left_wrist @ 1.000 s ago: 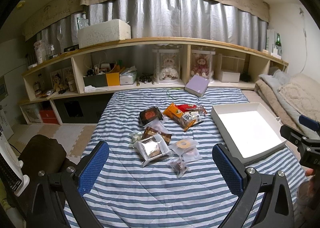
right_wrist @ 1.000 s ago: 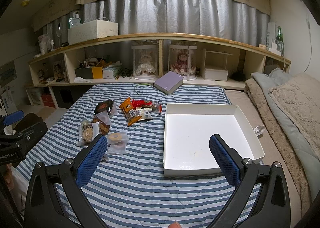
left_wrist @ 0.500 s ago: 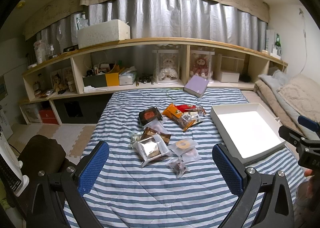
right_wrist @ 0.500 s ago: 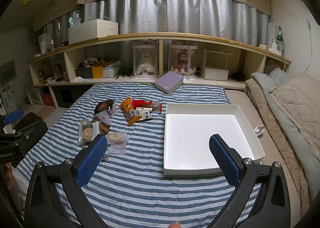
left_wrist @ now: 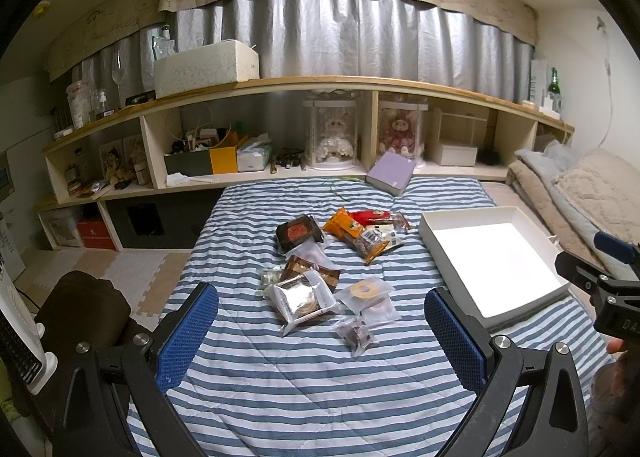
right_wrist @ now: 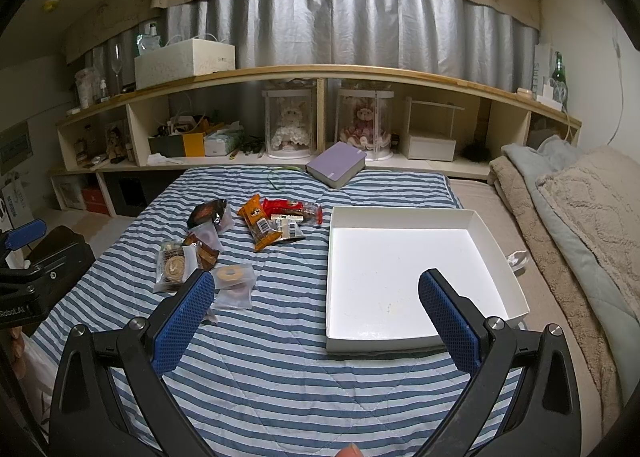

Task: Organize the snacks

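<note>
Bedroom setting: a blue-and-white striped quilt (left_wrist: 304,389) serves as the work surface, with a long wooden shelf unit (left_wrist: 320,83) and grey curtains behind.

Left gripper (left_wrist: 320,327): jaws spread wide, nothing between the blue textured pads (left_wrist: 188,329); it hovers above the quilt, aimed at the snack pile. Right gripper (right_wrist: 316,319): likewise released and empty, held over the near left corner of the white box (right_wrist: 516,285). Judgement: each tool is staged over its own zone, left for picking and right for the box, with no grasp begun.

Snacks lie loose on the quilt, left of the box, none inside it. Nearest the left gripper:
- small clear sachet (left_wrist: 356,333) with a dark piece inside, crinkly film
- frosted pouch holding a ring-shaped biscuit (left_wrist: 365,291), flat and soft
- silver foil-windowed packet (left_wrist: 302,299), glossy, partly lying over a brown wrapper (left_wrist: 310,269)

Farther out: dark round-labelled packet (left_wrist: 298,233), orange bag (left_wrist: 354,235), red wrapper (left_wrist: 370,216), overlapping one another.

The box is shallow, rectangular, stiff card, its interior bare and brightly lit. A lilac book (left_wrist: 391,173) rests at the quilt's far edge; folded beige blankets (right_wrist: 580,217) lie to the right.

Thin film packs will likely slip and crumple; pinching an edge seems safest.
</note>
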`<state>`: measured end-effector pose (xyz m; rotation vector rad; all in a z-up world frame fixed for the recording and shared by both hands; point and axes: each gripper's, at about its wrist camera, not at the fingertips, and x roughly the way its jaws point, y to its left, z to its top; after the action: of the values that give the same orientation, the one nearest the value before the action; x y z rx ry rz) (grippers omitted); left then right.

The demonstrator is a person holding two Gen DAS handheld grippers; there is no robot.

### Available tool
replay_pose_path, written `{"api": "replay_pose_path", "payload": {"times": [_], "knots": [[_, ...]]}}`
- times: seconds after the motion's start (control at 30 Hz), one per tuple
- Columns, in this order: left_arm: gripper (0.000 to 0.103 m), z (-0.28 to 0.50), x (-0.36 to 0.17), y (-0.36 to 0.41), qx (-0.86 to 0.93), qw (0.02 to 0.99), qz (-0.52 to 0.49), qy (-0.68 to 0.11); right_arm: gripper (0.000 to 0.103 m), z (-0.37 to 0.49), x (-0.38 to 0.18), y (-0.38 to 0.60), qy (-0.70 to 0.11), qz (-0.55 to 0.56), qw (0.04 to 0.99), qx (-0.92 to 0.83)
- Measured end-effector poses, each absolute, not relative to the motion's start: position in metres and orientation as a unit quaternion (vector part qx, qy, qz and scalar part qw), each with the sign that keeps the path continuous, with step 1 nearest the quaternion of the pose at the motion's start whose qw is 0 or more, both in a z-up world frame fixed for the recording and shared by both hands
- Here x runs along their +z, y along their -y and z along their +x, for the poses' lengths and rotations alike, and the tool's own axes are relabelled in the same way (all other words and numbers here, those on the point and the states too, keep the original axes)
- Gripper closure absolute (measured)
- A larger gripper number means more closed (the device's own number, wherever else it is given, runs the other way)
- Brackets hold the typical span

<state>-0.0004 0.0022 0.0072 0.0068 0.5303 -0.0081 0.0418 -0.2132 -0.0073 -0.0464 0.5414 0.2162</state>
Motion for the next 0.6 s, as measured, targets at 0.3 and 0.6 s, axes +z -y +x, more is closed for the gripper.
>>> {"api": "replay_pose_path", "payload": {"times": [0.3, 0.6], "knots": [[0.000, -0.0002, 0.0104, -0.0028, -0.004, 0.965, 0.003, -0.262, 0.000, 0.0419, -0.0068, 0.2128, -0.267, -0.023, 0.958, 0.106], [0.000, -0.0013, 0.0144, 0.0052, -0.005, 0.966, 0.006, -0.260, 0.000, 0.0409, -0.0073, 0.2122, -0.267, -0.023, 0.958, 0.107]]}}
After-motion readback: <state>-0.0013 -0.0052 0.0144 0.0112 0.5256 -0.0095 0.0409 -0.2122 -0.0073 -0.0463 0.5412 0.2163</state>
